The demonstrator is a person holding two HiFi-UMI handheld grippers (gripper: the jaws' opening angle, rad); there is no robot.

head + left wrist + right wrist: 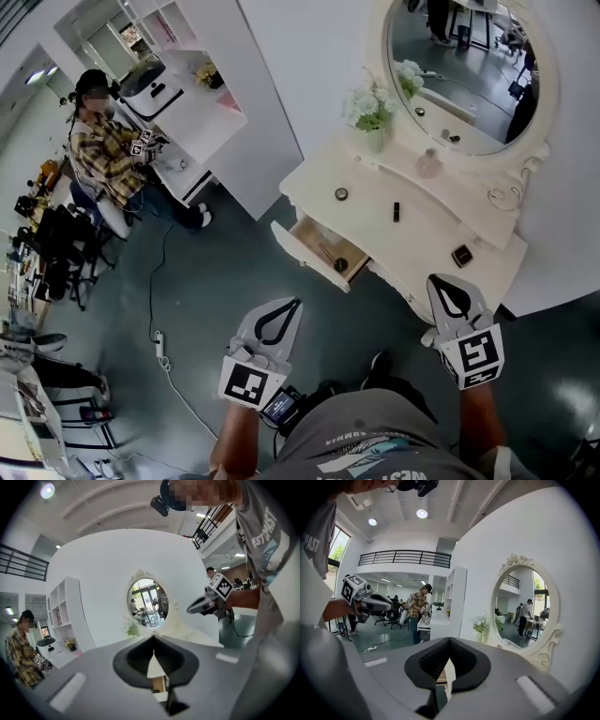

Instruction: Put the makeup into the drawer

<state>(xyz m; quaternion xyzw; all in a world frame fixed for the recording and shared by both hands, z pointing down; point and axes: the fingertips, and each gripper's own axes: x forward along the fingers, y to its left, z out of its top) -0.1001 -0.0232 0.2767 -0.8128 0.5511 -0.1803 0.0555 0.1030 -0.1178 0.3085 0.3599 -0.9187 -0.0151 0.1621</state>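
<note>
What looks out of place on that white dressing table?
Only small things: its drawer hangs open, and a round compact, a dark lipstick and a square case lie scattered apart on the tabletop. Nothing looks spilled or broken.

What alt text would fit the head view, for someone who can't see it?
Seen from above, a person holds the left gripper and right gripper, both shut and empty, before a white dressing table with an oval mirror. Its drawer stands open, and a dark makeup stick and small round case lie on the tabletop.

Oval mirror (469, 70), flowers (373, 111) just beside; plaid-shirt person (103, 155) at white desk (202, 117), bkgd.
</note>
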